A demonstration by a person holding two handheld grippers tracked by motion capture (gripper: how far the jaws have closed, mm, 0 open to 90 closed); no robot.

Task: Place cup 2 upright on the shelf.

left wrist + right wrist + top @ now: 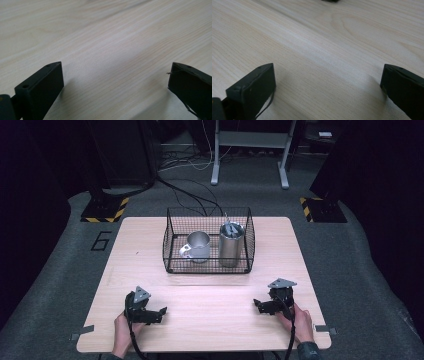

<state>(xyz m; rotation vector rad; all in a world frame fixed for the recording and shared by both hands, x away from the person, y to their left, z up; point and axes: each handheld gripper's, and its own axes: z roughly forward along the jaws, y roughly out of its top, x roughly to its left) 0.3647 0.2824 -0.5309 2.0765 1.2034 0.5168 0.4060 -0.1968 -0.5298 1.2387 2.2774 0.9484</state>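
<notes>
Pale wooden table [210,320] carries a wire basket [208,266] near its far edge, holding a steel mug [198,246] and a taller steel canister [231,245]. Both look rigid, light and slippery; the mug's handle seems the surest hold. Left gripper [161,312] and right gripper [256,304] rest near the front edge, jaws spread, empty.

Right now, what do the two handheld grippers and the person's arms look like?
Both the left gripper and the right gripper are black, each with two flat, blocky jaws, a grey three-cornered plate on top and a black cable trailing back. A dark sleeve cuff shows at the right wrist.
</notes>
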